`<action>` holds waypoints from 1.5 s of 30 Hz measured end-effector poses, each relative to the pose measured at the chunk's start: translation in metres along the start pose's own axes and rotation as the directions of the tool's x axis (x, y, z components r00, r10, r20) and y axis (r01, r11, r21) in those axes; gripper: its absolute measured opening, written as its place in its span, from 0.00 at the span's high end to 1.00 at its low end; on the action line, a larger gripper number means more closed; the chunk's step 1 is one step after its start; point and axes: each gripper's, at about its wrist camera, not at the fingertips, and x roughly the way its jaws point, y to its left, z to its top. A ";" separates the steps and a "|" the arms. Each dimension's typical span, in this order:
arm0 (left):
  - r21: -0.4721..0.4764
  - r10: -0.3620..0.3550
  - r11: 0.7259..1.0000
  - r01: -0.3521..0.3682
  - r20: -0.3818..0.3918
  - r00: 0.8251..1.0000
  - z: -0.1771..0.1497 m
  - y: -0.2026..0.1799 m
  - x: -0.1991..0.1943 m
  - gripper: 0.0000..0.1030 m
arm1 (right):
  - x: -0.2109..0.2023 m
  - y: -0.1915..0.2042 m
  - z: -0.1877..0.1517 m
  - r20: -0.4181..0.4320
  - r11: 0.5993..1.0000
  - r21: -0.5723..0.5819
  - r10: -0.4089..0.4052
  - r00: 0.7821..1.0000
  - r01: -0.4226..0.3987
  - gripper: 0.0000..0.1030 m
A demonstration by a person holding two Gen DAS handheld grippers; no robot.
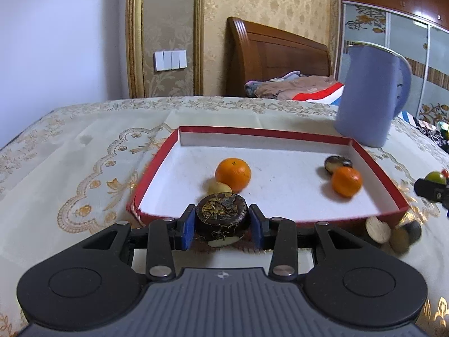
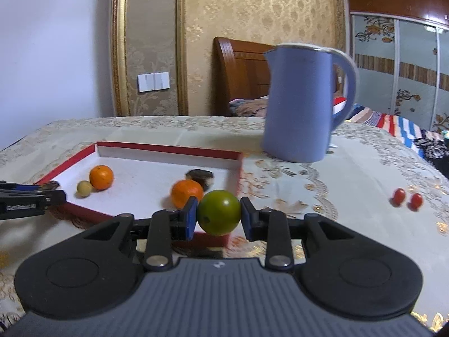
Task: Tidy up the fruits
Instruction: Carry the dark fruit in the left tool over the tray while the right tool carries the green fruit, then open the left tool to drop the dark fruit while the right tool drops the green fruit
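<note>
The left claw (image 1: pixel 222 222) grips a dark round disc-shaped fruit (image 1: pixel 221 214), flat face up, at the red tray's (image 1: pixel 157 165) near rim. The right claw (image 2: pixel 217 214) clamps a green round fruit (image 2: pixel 218 212) beside the tray's corner. Two oranges (image 1: pixel 233 174) sit inside.

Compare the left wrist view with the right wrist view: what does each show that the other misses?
Only the left wrist view shows the left gripper shut on a dark round fruit, and a few pale and dark pieces outside the tray's near right corner. Only the right wrist view shows the right gripper shut on a green fruit, and two small red fruits on the tablecloth. Both share the red-edged tray holding two oranges, a small yellowish fruit and a dark fruit, plus the blue jug.
</note>
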 end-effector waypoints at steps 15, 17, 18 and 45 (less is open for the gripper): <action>0.033 0.064 0.998 -0.062 -0.059 0.996 0.015 -0.007 0.049 0.63 | 0.082 0.021 0.002 -0.216 0.999 0.020 0.050 0.975 -0.047 0.71; 0.043 0.073 0.997 -0.071 -0.054 0.996 0.017 -0.009 0.051 0.63 | 0.087 0.020 0.004 -0.224 0.999 0.033 0.048 0.973 -0.042 0.71; 0.048 0.079 0.996 -0.077 -0.051 0.996 0.017 -0.010 0.053 0.63 | 0.089 0.020 0.004 -0.225 0.999 0.036 0.046 0.973 -0.039 0.71; 0.026 0.131 0.991 -0.133 0.049 0.990 0.019 -0.005 0.059 0.33 | 0.090 0.035 0.006 -0.075 0.999 -0.027 -0.039 0.996 0.037 0.00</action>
